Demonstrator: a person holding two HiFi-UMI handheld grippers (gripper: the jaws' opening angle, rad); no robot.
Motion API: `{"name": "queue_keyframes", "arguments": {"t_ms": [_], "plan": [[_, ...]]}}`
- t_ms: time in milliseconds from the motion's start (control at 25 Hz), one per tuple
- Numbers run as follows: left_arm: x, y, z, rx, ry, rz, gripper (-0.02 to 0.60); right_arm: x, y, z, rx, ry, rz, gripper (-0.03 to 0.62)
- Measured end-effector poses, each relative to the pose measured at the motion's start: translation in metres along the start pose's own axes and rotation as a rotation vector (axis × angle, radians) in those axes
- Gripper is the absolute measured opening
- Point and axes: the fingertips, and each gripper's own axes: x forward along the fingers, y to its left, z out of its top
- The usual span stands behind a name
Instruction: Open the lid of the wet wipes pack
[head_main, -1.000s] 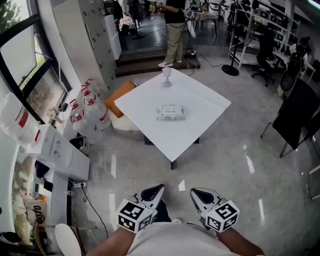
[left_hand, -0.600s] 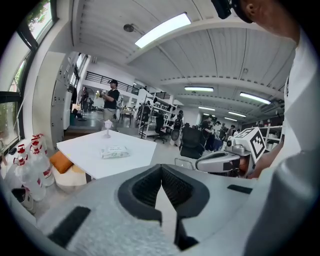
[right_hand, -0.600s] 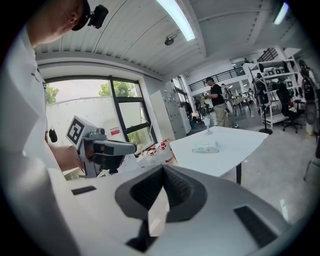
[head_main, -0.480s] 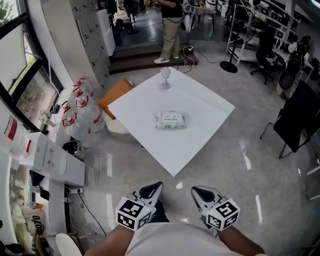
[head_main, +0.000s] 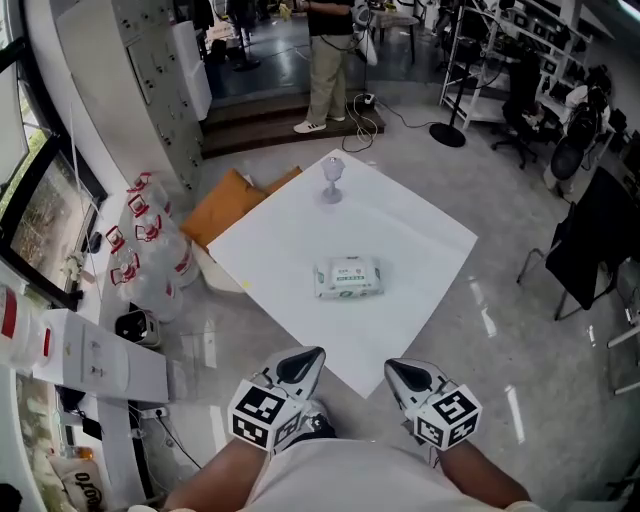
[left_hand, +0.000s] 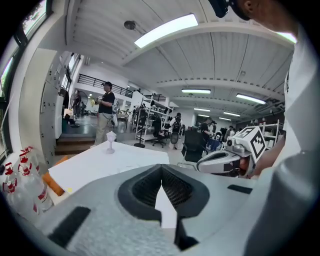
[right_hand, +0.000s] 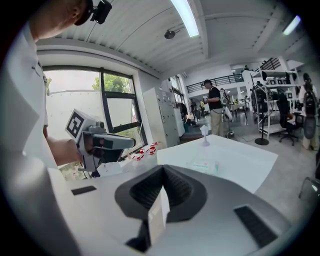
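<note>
The wet wipes pack (head_main: 348, 277), white with green print, lies flat with its lid closed near the middle of the white square table (head_main: 400, 230). It also shows in the right gripper view (right_hand: 204, 165). A clear stemmed glass (head_main: 333, 180) stands at the table's far corner. Both grippers hover side by side just short of the table's near corner, well apart from the pack. My left gripper (head_main: 312, 355) has its jaws together and holds nothing. My right gripper (head_main: 396, 367) is likewise shut and empty.
Several large water bottles (head_main: 150, 250) and a sheet of brown cardboard (head_main: 232, 203) lie on the floor left of the table. A white machine (head_main: 90, 360) stands at the near left. A person (head_main: 325, 60) stands beyond the table. A dark chair (head_main: 590, 240) is on the right.
Both grippers have moved forward together toward the table. The table and pack now sit nearer and lower in the head view. The jaws stay closed.
</note>
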Motion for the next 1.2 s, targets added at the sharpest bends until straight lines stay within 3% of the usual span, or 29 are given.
{"name": "queue_keyframes", "arguments": {"t_ms": [280,640,840,1200], "plan": [[0.031,0.057,0.007,0.032,0.025,-0.059,0.009,0.055,-0.025,0.030,0.018,-0.023,-0.063,0.006],[0.051,0.070,0.005,0.029,0.042,-0.114,0.009,0.072,-0.037,0.033,0.033,-0.009,-0.098,0.006],[0.056,0.076,0.012,0.006,0.017,-0.077,0.009,0.079,-0.050,0.047,0.005,-0.010,-0.072,0.006],[0.069,0.084,0.019,-0.058,-0.008,0.068,0.009,0.099,-0.075,0.066,-0.069,0.014,0.067,0.007]]}}
